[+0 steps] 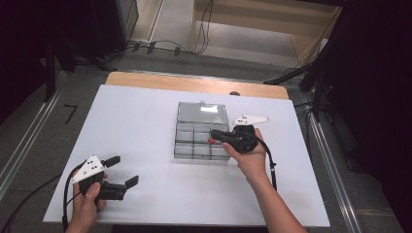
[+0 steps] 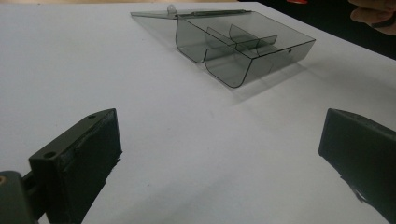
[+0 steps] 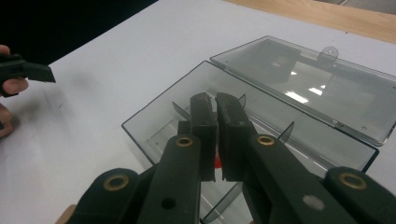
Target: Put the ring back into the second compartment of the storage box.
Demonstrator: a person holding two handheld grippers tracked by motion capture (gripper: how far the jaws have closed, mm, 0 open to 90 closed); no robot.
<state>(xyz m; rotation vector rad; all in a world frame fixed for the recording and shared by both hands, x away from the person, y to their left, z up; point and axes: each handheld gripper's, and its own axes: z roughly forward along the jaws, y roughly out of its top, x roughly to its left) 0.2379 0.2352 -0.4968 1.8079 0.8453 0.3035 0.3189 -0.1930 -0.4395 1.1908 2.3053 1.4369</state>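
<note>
Hovering over the open box [image 1: 201, 138], the right tool [image 1: 214, 136] has its jaws nearly together with a small red piece [image 1: 212, 141] at their tips; whether the pads pinch it cannot be told. In the right gripper view a red sliver [image 3: 217, 162] shows between the jaws above a middle compartment. The box sits mid-counter [image 1: 145, 121], its lid [image 1: 203, 112] laid flat behind it. The left tool [image 1: 125, 171] rests well apart near the counter's front left, jaws wide and empty.
</note>
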